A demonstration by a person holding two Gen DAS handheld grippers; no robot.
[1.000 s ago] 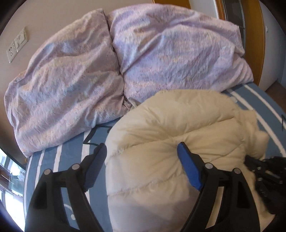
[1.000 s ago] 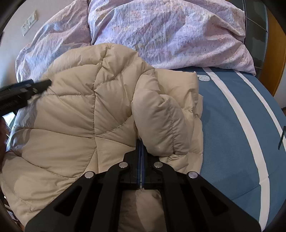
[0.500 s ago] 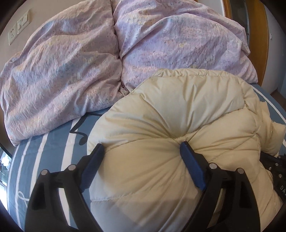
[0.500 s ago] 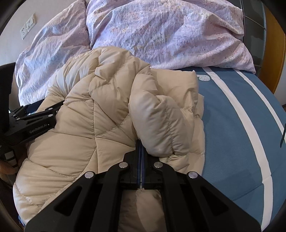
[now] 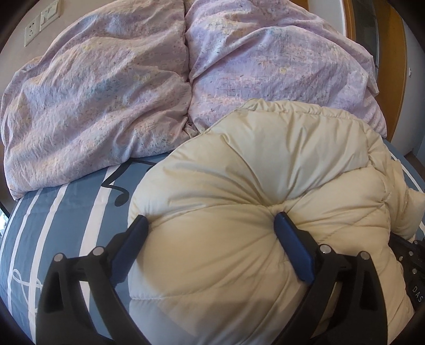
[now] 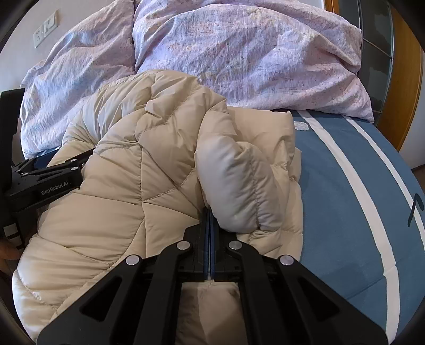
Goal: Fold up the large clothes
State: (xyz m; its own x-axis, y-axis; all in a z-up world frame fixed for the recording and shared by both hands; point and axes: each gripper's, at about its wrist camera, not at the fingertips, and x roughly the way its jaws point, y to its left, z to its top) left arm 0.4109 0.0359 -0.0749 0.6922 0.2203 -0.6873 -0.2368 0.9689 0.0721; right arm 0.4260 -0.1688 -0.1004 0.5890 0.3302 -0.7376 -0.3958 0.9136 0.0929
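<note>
A puffy cream down jacket [image 5: 265, 164] lies bunched on the blue striped bed. My left gripper [image 5: 209, 221] straddles a thick quilted bulge of it. Its jaws are opening, and both blue pads [image 5: 290, 246] still dent the padding. In the right wrist view the same jacket [image 6: 111, 212] spreads to the left, with a folded sleeve [image 6: 233, 180] standing just past my right gripper [image 6: 209, 212]. That gripper is shut, with a thin edge of the jacket pinched between its pads. The left gripper's black body [image 6: 45, 180] shows at the jacket's left side.
A crumpled lilac duvet [image 5: 106, 93] fills the head of the bed, touching the jacket's far edge. The blue sheet with white stripes [image 6: 345, 185] lies bare to the right. Wall sockets [image 5: 39, 24] sit at top left, and a wooden door frame [image 6: 403, 79] stands at the right.
My left gripper has sunk toward the bed with the jacket bulge between its jaws, and the jaws have spread wider. The right gripper has kept still and stayed shut.
</note>
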